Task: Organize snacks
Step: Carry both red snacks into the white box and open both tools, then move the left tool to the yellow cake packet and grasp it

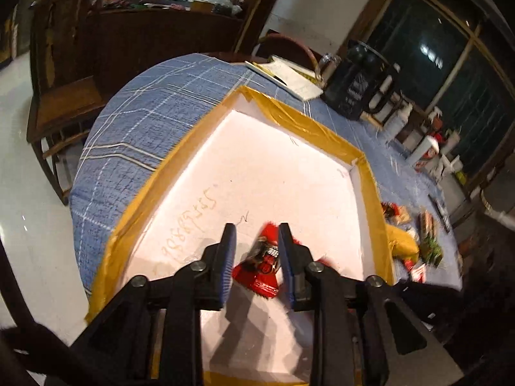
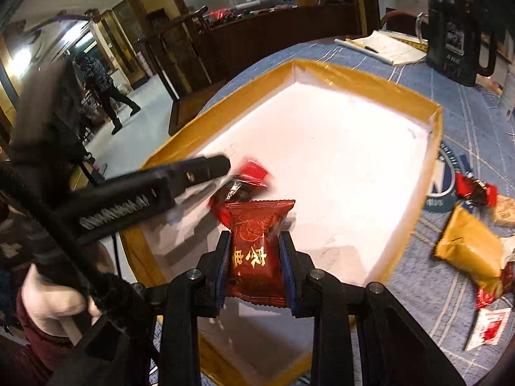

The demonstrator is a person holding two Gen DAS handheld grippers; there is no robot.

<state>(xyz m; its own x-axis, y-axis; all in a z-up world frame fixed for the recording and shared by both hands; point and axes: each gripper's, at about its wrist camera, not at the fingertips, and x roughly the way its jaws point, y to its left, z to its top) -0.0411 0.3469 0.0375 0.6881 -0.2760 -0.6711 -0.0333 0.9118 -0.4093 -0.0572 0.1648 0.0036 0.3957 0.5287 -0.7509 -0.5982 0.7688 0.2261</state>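
My left gripper (image 1: pixel 257 241) reaches out over the white tray floor, its two blue-padded fingers (image 1: pixel 227 257) parted with a clear gap between them, not pressing on anything I can make out. In the right wrist view it comes in from the left, angled down, and my left hand (image 2: pixel 54 302) wraps its handle. My right gripper (image 2: pixel 256 244) points forward, its jaws closed on both sides of a dark red snack packet (image 2: pixel 257 254).

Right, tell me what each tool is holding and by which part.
The right tool clamps the dark red snack packet across its lower half, by its side edges. The left tool is open around the red-and-black snack packet in the tray, holding nothing.
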